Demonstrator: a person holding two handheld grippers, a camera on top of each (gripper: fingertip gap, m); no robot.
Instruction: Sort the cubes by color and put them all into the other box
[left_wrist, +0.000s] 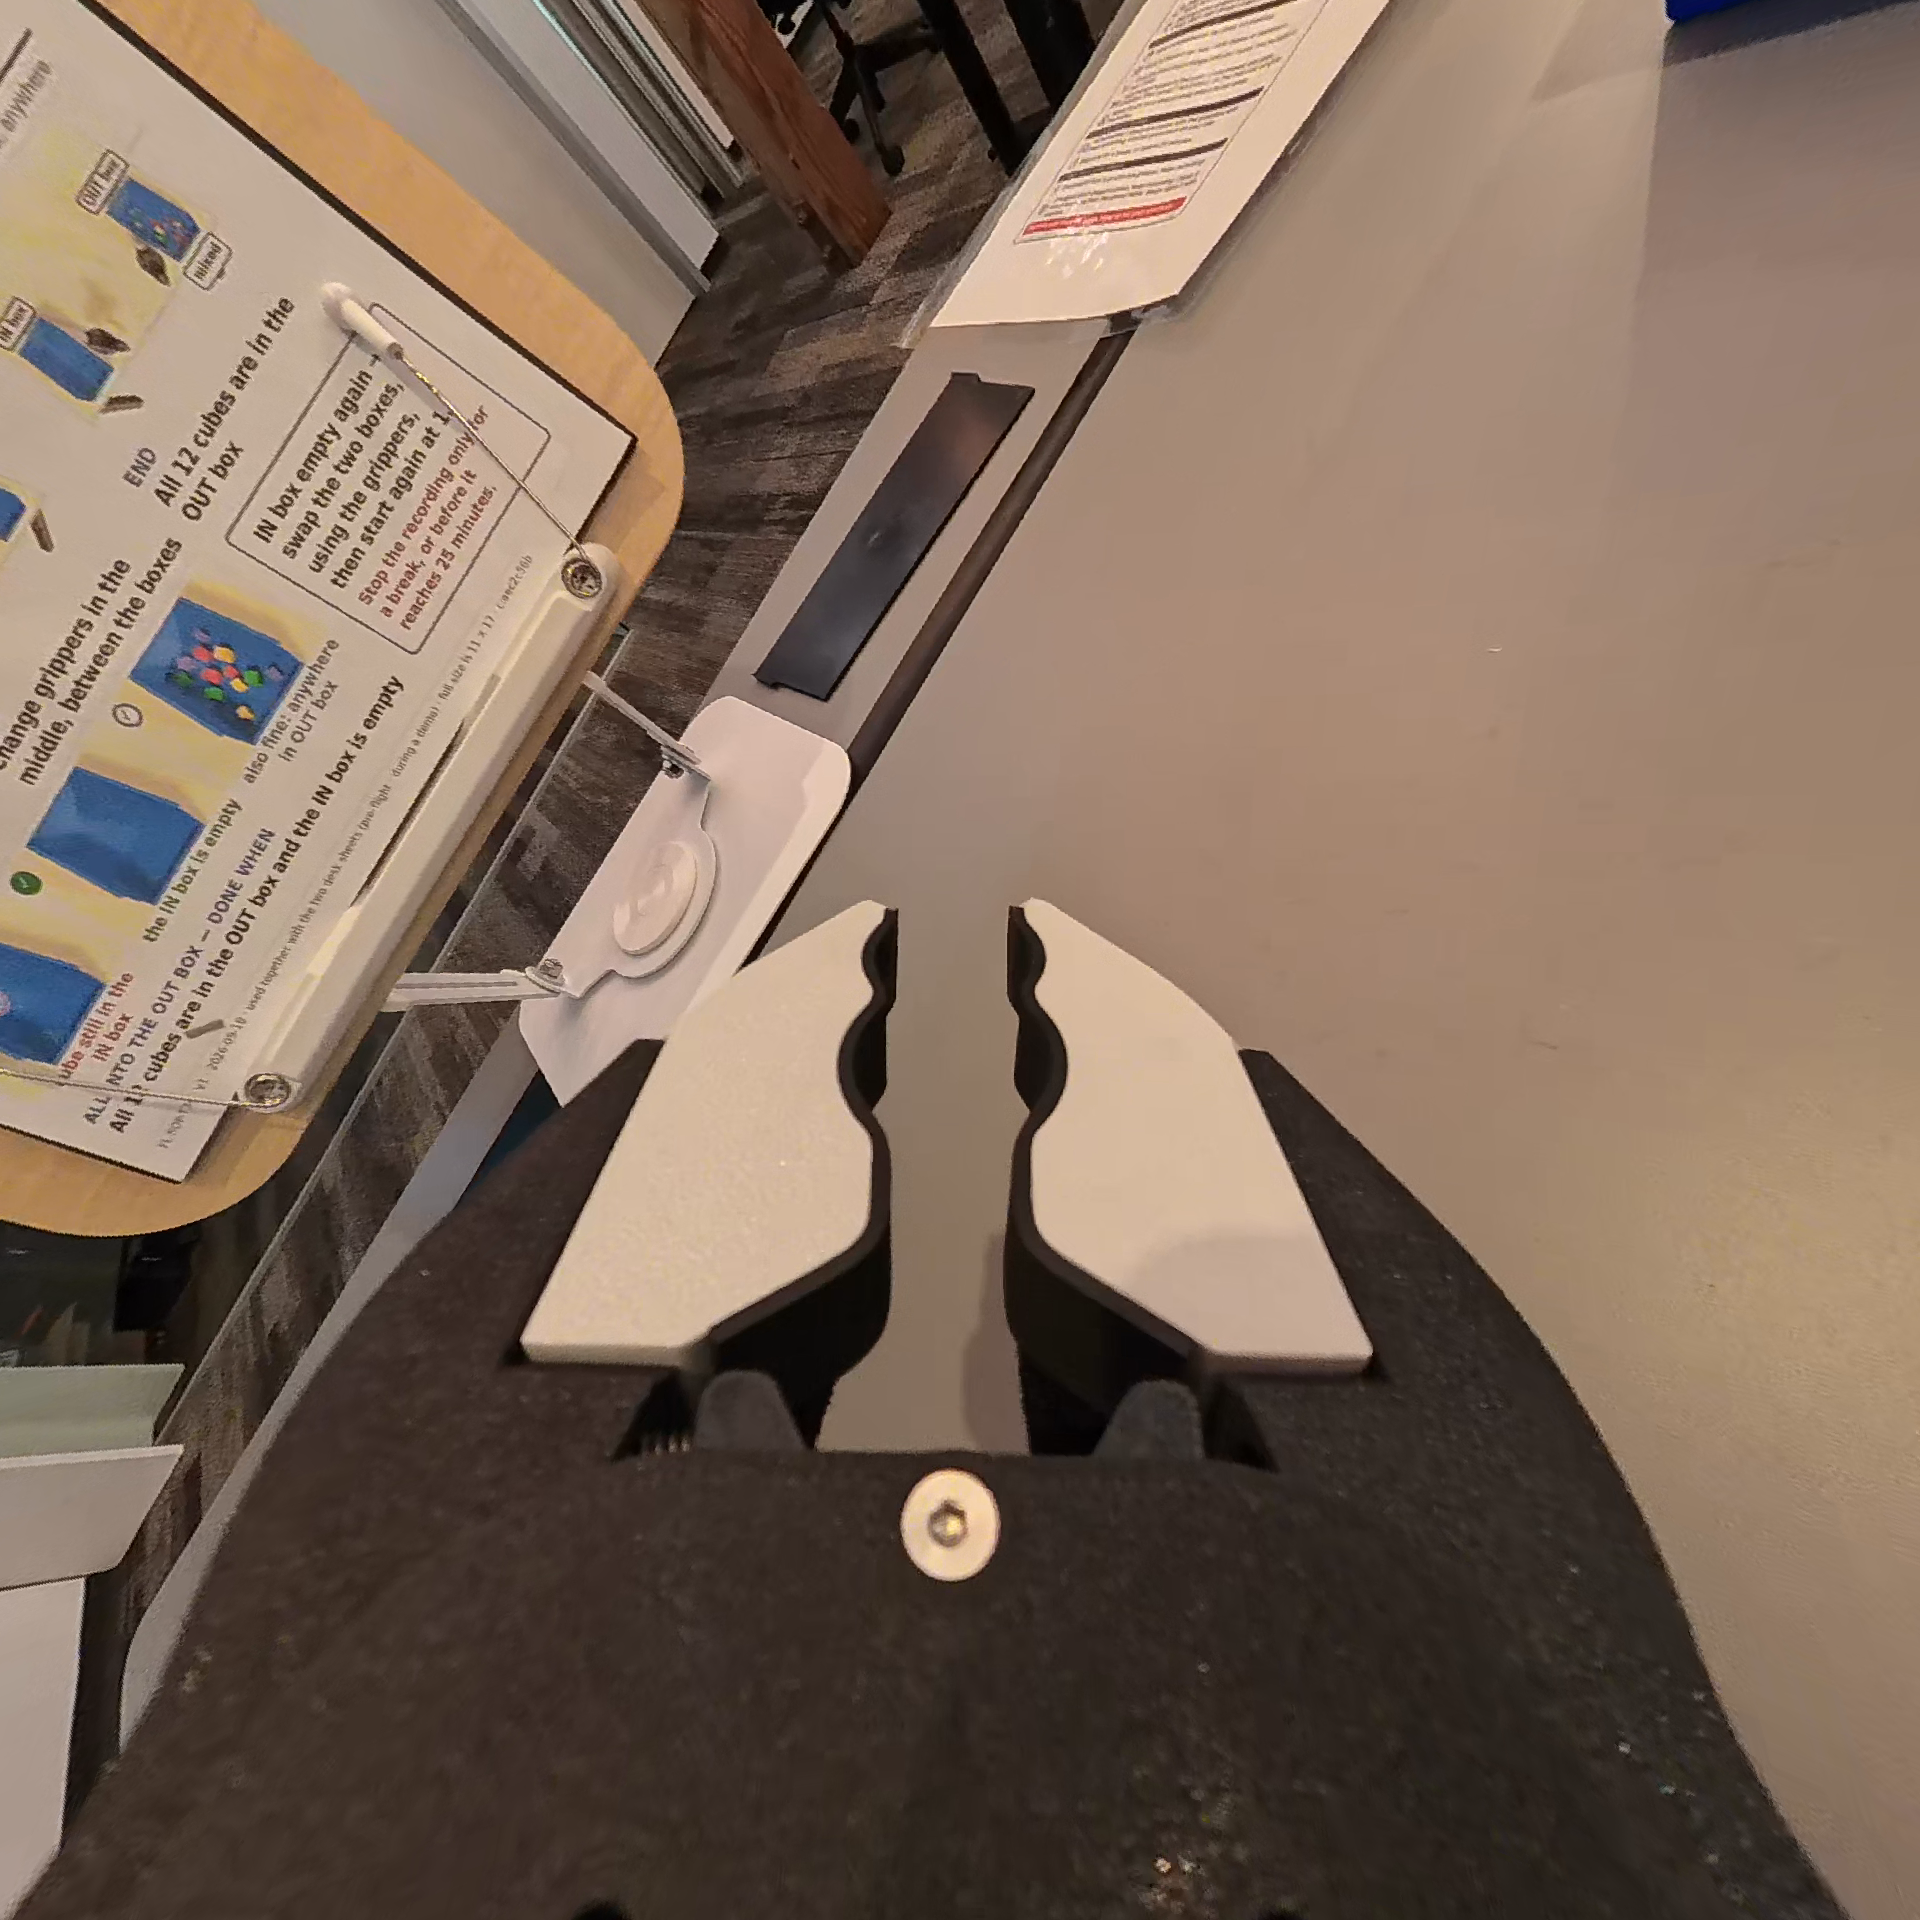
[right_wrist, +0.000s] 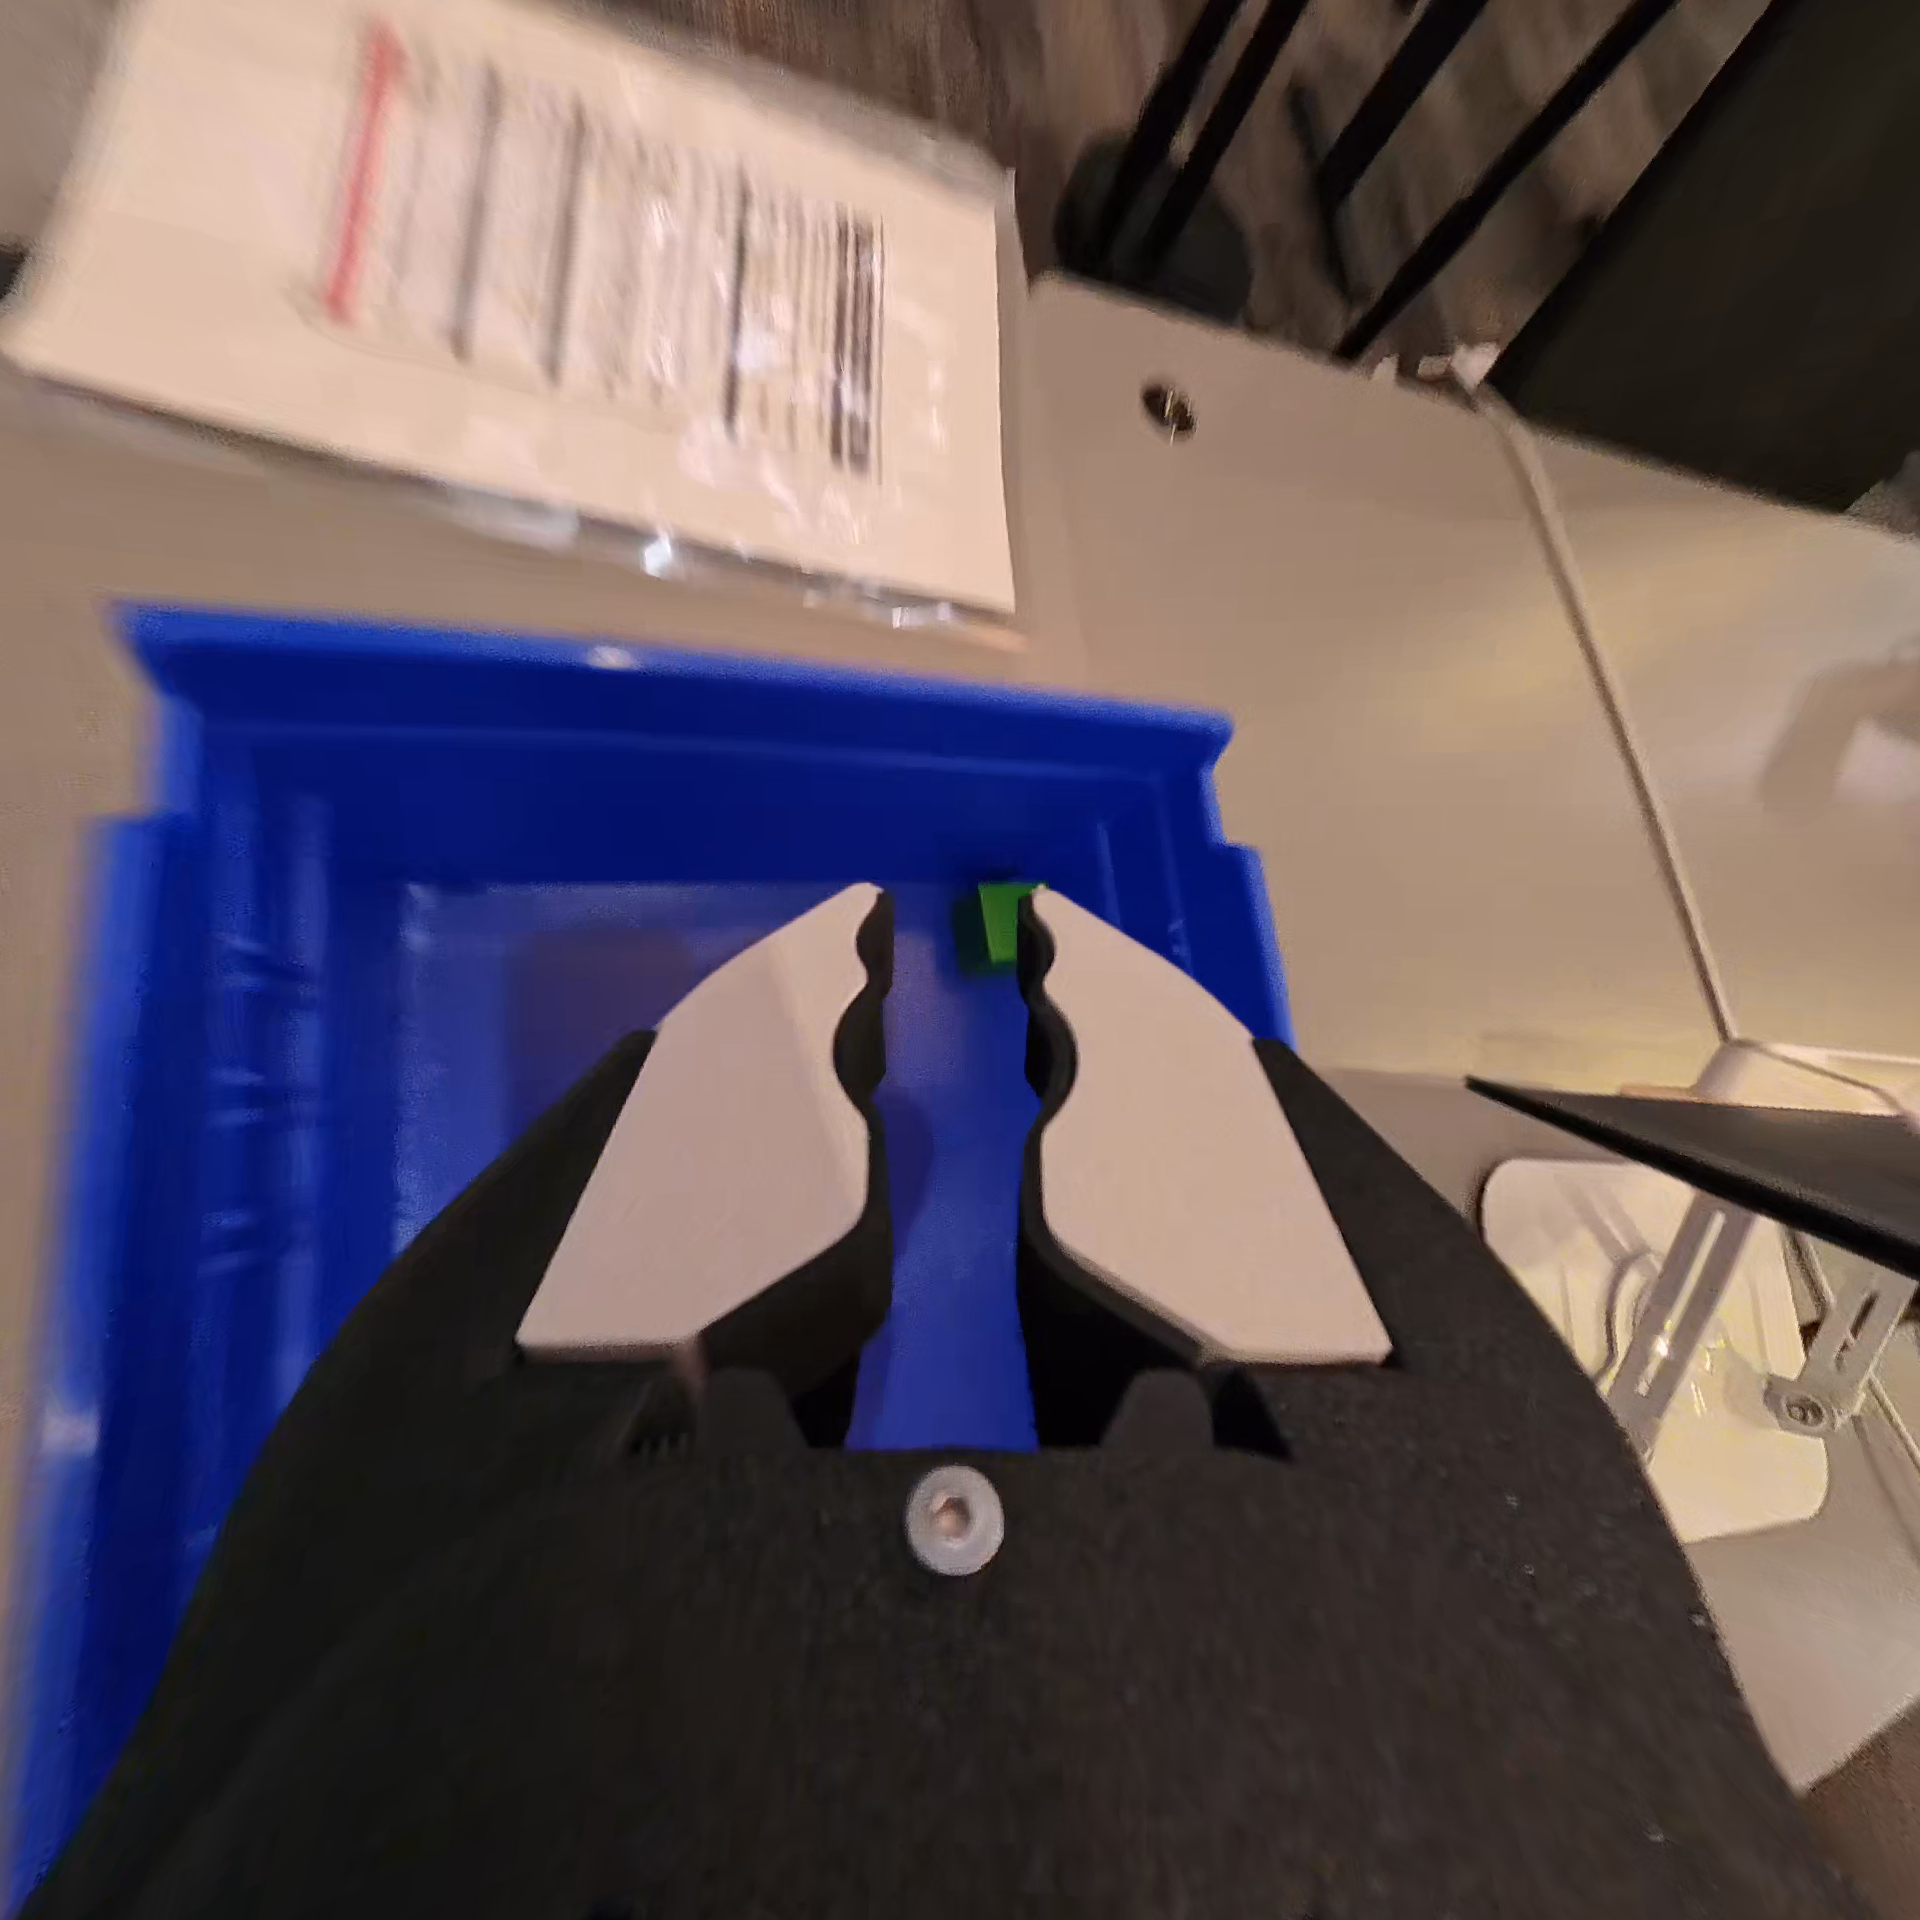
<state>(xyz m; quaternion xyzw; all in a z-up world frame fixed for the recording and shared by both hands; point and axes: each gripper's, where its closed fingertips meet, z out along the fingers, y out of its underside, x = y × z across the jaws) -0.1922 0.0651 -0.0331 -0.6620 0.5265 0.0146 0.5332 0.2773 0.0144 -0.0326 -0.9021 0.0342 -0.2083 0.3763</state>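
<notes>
- Your right gripper (right_wrist: 954, 902) hangs over the blue box (right_wrist: 665, 769), jaws apart, gripping nothing.
- The green cube (right_wrist: 987, 927) lies on the box floor near its far right corner, just beyond the gripper's right fingertip.
- Your left gripper (left_wrist: 951, 912) is parted and empty over the bare grey table (left_wrist: 1455, 727).

A grey desk (left_wrist: 1455, 727) carries a sleeved printed sheet (left_wrist: 1143, 156) at its far edge. Beside it, a white stand (left_wrist: 665, 904) props an instruction board (left_wrist: 260, 623) (wooden-backed, above patterned carpet (left_wrist: 790, 343)).
</notes>
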